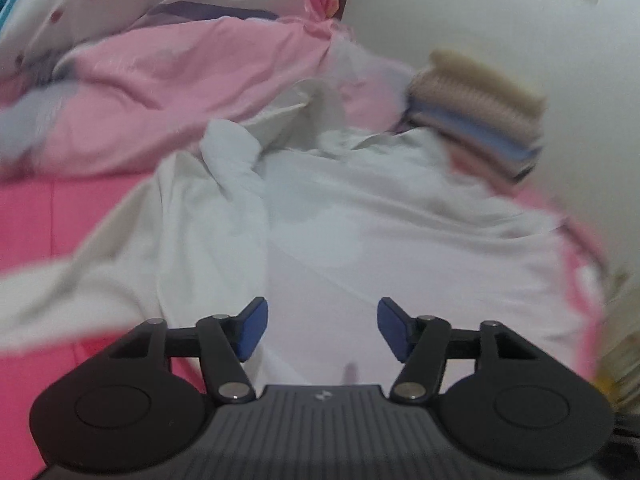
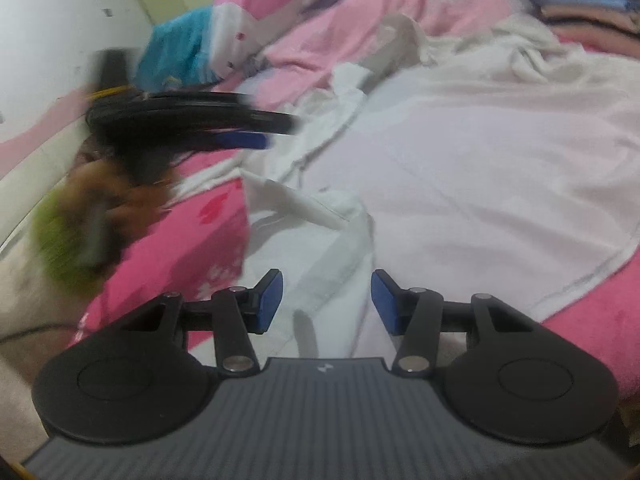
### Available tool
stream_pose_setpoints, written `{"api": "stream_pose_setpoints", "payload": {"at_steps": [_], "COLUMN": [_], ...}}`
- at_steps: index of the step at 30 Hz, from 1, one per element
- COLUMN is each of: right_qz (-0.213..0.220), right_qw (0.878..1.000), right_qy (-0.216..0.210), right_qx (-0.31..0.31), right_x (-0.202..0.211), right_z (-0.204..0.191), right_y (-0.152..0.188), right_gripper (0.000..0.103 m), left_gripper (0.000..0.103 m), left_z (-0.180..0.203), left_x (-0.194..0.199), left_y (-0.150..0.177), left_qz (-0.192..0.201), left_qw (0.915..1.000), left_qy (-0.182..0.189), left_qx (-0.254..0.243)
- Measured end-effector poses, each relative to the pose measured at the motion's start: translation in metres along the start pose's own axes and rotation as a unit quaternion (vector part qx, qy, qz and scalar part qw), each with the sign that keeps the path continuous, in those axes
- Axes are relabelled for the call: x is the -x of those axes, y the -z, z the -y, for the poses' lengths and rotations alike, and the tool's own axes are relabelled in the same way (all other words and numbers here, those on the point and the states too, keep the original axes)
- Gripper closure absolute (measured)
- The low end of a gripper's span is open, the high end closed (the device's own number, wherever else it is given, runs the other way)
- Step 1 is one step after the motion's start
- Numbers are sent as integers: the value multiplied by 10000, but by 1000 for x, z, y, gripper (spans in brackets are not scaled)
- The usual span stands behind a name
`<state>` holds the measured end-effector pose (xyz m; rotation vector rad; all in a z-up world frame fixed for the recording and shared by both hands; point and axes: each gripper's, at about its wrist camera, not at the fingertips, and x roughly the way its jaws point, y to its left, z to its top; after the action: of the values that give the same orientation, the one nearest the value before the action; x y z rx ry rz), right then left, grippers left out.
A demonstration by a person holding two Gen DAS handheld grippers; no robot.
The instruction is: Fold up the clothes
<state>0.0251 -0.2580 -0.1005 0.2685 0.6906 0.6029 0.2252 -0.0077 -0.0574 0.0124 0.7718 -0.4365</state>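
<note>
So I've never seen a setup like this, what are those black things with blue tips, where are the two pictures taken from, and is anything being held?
Each picture comes from a camera mounted on a hand-held gripper a person carries, looking along its two blue-padded fingers. One shows the left hand-held gripper, the other the right hand-held gripper. Both are open and hold nothing. Below them a white shirt lies spread on pink bedding, with a stack of folded clothes behind. The blurred dark shape in the right view is the other gripper.

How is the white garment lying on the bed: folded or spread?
Spread: the white garment lies mostly flat, a sleeve rumpled alongside; both tongs open above it.
</note>
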Motion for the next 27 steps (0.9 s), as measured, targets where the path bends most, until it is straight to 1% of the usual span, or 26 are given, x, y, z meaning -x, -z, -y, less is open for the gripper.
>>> {"api": "stream_pose_setpoints", "payload": {"at_steps": [1,3,6,7,8,9,10,11,12,14,15,17,18,20,23,24,27], "right_qz": [20,34,23,11,-6,-18,-28,-38,-48,-36,-24,8,24,50,95,113,181], "right_qw": [9999,9991,9974,9971,9971,9972,9973,9975,9976,9980,9981,9984,9986,9988,9991,9993,9995], "right_qy": [-57,-172,-326,-355,-363,-367,-373,-378,-384,-436,-457,-472,-466,-451,-395,-363,-255], "right_qx": [126,392,644,670,675,655,626,596,567,463,410,299,256,173,76,56,-25], "right_x": [1,1,-2,-4,-8,-10,-11,-13,-14,-14,-14,-13,-13,-11,-7,-6,0], "right_z": [-3,-10,-15,-15,-13,-10,-7,-5,-2,4,7,14,16,21,26,27,31], "right_y": [0,0,-2,-3,-3,-4,-4,-5,-5,-5,-5,-5,-4,-4,-4,-4,-4], "right_gripper": [55,55,55,55,55,55,55,55,55,55,55,55,56,56,56,56,56], "left_gripper": [48,49,53,58,67,69,77,94,97,98,98,98,98,98,98,98,98], "left_z": [-2,-3,-2,-4,-7,-9,-12,-14,-17,-24,-29,-42,-51,-69,-90,-94,-97], "left_x": [-13,-37,-72,-82,-91,-96,-97,-99,-98,-93,-89,-80,-77,-73,-75,-79,-94], "left_y": [-7,-20,-28,-30,-30,-31,-33,-34,-37,-44,-49,-60,-66,-77,-85,-85,-79], "left_qz": [-49,-115,-337,-434,-536,-579,-574,-569,-569,-554,-516,-391,-323,-181,47,115,313], "left_qw": [9999,9988,9960,9949,9938,9934,9937,9939,9943,9956,9965,9965,9943,9848,9637,9579,9454], "left_qy": [-143,-415,-724,-803,-876,-905,-898,-891,-869,-760,-649,-324,-130,269,745,826,922], "left_qx": [-75,-218,-405,-424,-420,-397,-358,-319,-257,-42,134,669,1003,1706,2562,2746,3109]}}
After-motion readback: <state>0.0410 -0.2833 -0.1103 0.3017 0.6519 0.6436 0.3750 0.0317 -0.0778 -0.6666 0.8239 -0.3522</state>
